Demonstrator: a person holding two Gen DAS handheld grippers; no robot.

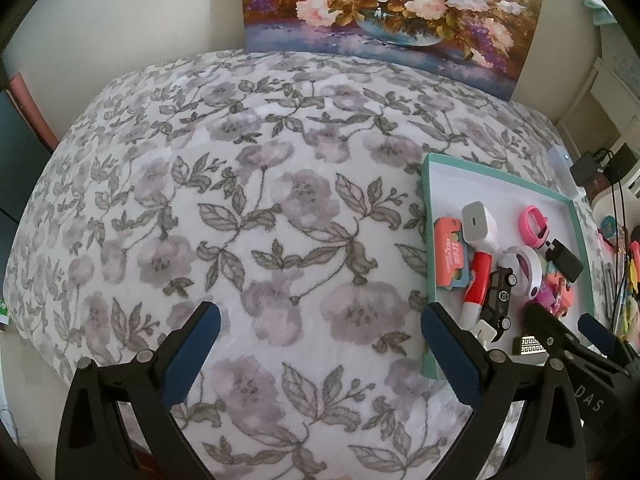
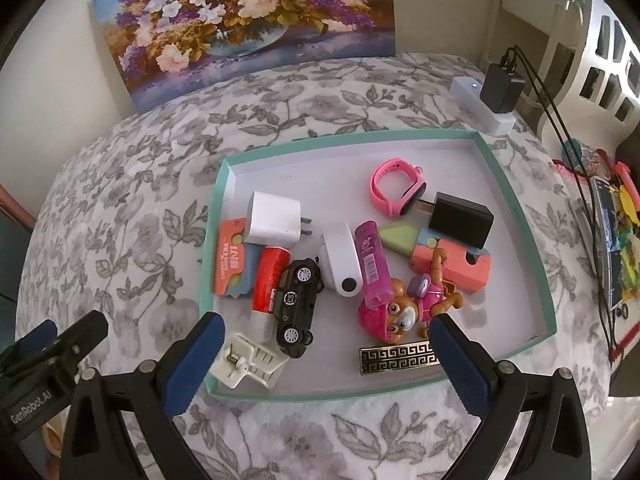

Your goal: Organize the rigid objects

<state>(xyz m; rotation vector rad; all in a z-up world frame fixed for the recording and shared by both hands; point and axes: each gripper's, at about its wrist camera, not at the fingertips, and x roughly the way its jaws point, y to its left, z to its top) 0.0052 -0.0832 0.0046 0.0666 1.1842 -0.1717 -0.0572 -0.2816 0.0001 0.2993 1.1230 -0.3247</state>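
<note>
A teal-rimmed shallow box lies on the floral cloth and holds several small objects: a white charger, a black toy car, a pink watch, a black charger, a pink toy figure and a patterned metal bar. My right gripper is open and empty above the box's near edge. My left gripper is open and empty over bare cloth, left of the box. The right gripper shows in the left wrist view.
A flower painting leans against the wall behind the table. A white power strip with a black adapter sits at the back right. Cables and colourful clutter lie at the right edge. The floral cloth spreads left of the box.
</note>
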